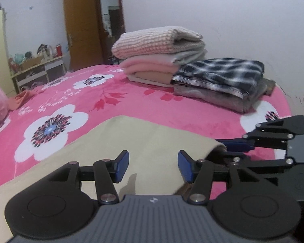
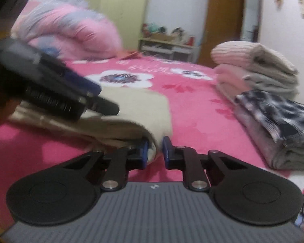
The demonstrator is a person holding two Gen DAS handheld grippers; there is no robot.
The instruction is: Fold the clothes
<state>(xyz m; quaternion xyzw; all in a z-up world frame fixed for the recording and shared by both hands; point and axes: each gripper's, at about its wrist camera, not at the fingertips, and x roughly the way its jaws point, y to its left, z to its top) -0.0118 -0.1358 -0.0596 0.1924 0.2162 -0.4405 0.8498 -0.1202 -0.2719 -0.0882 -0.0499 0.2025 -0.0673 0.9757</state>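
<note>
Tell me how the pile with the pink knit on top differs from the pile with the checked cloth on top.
The pink-topped pile stands taller than the checked pile. It is pink, cream and grey; the checked pile is black-and-white over grey. The pink-topped pile sits farther back. Both are folded, on the flowery bed cover.

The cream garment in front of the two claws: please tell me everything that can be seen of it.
The cream-coloured, soft, fleecy-looking garment lies on the bright pink flowered bed cover, folded over on itself, with a thick rounded fold edge and one corner pointing toward the stacks of folded clothes. It is plain, with no pattern. The right claw has that rounded edge between its blue pads; whether they press on it I cannot tell. The left claw is open above the cloth and holds nothing.
</note>
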